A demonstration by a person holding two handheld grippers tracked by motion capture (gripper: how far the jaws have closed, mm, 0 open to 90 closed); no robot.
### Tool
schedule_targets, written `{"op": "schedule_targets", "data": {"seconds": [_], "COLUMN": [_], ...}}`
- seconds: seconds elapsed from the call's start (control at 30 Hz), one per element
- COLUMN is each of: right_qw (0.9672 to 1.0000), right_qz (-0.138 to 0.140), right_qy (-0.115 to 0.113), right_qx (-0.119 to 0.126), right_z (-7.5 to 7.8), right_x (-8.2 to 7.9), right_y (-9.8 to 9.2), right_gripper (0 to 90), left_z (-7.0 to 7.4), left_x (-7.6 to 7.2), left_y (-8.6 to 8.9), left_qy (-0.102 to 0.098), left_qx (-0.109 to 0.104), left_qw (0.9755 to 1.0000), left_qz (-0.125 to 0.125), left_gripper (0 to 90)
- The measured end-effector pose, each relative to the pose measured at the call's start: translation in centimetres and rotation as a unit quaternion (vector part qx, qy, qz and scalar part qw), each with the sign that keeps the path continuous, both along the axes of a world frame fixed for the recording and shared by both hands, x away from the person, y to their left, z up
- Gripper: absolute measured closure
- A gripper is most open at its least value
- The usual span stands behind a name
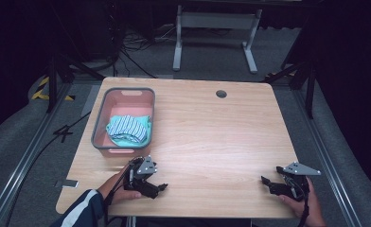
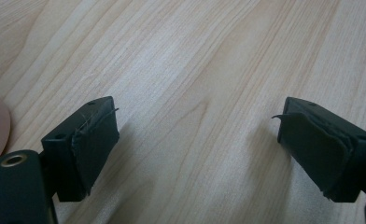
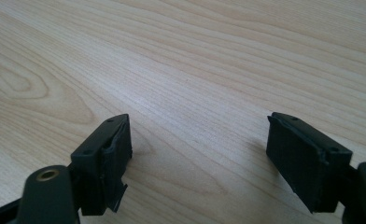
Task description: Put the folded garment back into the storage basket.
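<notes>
Folded striped cloth [image 1: 127, 128] lies in the basket [image 1: 98, 124], far-left of the left gripper [image 1: 159, 187], the nearer one. Right gripper [image 1: 267, 182] well apart. Both grippers' fingers spread, empty.

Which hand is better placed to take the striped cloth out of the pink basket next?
Probably the left. The left gripper rests on the table just in front of the basket holding the striped cloth, jaws open. The right gripper, also open, sits near the table's far right edge.
</notes>
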State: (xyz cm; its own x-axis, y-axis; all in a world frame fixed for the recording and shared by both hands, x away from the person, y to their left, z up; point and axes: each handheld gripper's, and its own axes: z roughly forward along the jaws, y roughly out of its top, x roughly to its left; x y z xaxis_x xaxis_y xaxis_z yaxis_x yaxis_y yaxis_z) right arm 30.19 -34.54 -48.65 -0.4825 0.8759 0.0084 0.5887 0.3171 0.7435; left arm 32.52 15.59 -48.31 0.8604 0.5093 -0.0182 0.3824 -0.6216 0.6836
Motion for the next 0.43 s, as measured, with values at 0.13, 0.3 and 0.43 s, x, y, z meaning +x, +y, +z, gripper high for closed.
{"op": "schedule_targets", "data": {"seconds": [0.13,0.3,0.43], "right_qw": [1.0,1.0,1.0], "right_qz": [0.0,0.0,0.0], "right_qy": [0.0,0.0,0.0], "right_qx": [0.0,0.0,0.0], "right_z": [0.0,0.0,0.0], "right_x": [0.0,0.0,0.0], "right_y": [0.0,0.0,0.0], "right_gripper": [23.0,23.0,23.0], "left_z": [0.0,-0.02,-0.02], "left_x": [0.0,0.1,0.1], "left_y": [-0.01,-0.02,-0.03], "left_qy": [0.0,0.0,0.0], "left_qx": [0.0,0.0,0.0], "left_qw": [1.0,1.0,1.0], "left_qz": [0.0,-0.004,-0.004], "left_gripper": [12.4,12.0,12.0]}}
